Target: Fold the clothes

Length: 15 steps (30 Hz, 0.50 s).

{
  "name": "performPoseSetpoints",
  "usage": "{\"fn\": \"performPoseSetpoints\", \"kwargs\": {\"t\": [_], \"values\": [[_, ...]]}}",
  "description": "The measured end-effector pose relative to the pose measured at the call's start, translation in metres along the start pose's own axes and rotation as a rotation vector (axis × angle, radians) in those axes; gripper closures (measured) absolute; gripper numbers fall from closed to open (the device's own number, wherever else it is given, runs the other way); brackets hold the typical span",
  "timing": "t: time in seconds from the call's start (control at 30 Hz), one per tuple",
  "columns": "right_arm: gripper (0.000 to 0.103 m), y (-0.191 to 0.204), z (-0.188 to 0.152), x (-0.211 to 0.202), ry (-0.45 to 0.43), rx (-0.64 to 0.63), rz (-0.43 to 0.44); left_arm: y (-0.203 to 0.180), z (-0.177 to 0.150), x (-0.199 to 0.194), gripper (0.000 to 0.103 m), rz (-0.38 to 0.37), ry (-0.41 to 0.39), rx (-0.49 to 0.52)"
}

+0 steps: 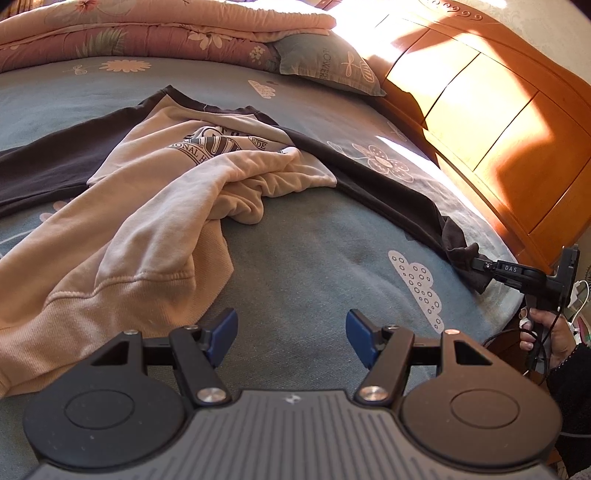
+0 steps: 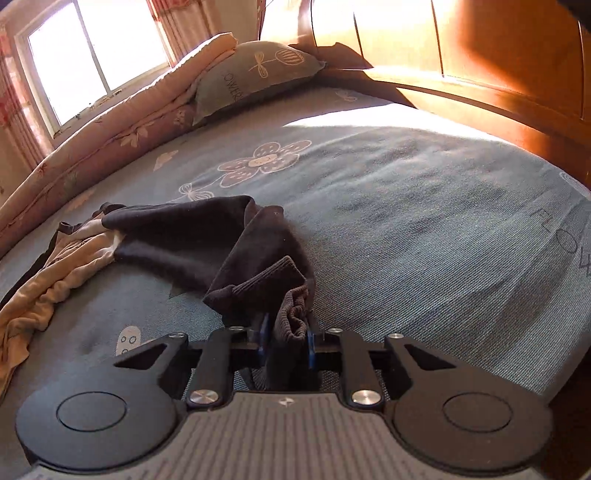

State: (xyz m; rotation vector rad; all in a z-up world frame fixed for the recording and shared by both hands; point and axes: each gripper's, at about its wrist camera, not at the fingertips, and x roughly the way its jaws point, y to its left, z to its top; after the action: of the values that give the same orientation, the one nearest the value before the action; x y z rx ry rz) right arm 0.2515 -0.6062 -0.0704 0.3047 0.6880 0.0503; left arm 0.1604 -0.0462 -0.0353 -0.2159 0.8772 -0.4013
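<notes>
A cream sweatshirt (image 1: 147,221) with dark sleeves and a printed chest lies crumpled on the blue bedsheet (image 1: 314,240). Its ribbed hem is bunched towards me on the left. My left gripper (image 1: 291,332) hovers open over bare sheet just right of that hem, with nothing between its blue pads (image 1: 225,328). The right dark sleeve (image 1: 388,184) stretches to the bed's right edge. There my right gripper (image 1: 476,263) is shut on its cuff (image 1: 461,258). In the right wrist view the ribbed dark cuff (image 2: 291,317) is pinched between the right gripper (image 2: 288,339) pads, and the sleeve (image 2: 192,236) trails back to the cream body (image 2: 44,288).
A wooden headboard (image 1: 480,110) runs along the right side. A grey-green pillow (image 1: 328,66) and a folded pink quilt (image 1: 147,33) lie at the far end, below a window (image 2: 92,62). A person's hand (image 1: 546,332) holds the right gripper's handle beyond the bed edge.
</notes>
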Motion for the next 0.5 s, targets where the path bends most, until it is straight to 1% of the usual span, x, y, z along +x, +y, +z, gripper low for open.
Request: {"fn": "performPoseSetpoints", "kwargs": {"t": [0.1,0.17,0.27,0.37,0.43,0.47,0.5], "values": [[0.083,-0.009,0.016,-0.008,-0.058,0.006,-0.06,0.002,0.001,-0.001,0.038,0.005,-0.006,-0.004],[0.085,-0.019,0.027,-0.012,-0.093,0.008,-0.115,0.004,0.001,-0.001,0.037,0.003,-0.007,-0.01],[0.088,-0.039,0.044,-0.014,-0.13,0.031,-0.171,0.006,0.002,0.001,0.037,0.006,-0.003,-0.012],[0.088,-0.06,0.06,-0.01,-0.157,0.085,-0.243,0.005,0.004,0.003,0.037,-0.005,-0.004,-0.011],[0.088,-0.074,0.068,-0.005,-0.158,0.137,-0.257,0.004,0.008,0.002,0.037,-0.009,-0.013,-0.004],[0.087,-0.077,0.071,-0.002,-0.151,0.149,-0.279,0.004,0.01,0.001,0.037,-0.014,-0.019,-0.004],[0.082,-0.08,0.074,0.001,-0.142,0.156,-0.313,0.004,0.012,0.0,0.037,-0.02,-0.025,-0.004]]}}
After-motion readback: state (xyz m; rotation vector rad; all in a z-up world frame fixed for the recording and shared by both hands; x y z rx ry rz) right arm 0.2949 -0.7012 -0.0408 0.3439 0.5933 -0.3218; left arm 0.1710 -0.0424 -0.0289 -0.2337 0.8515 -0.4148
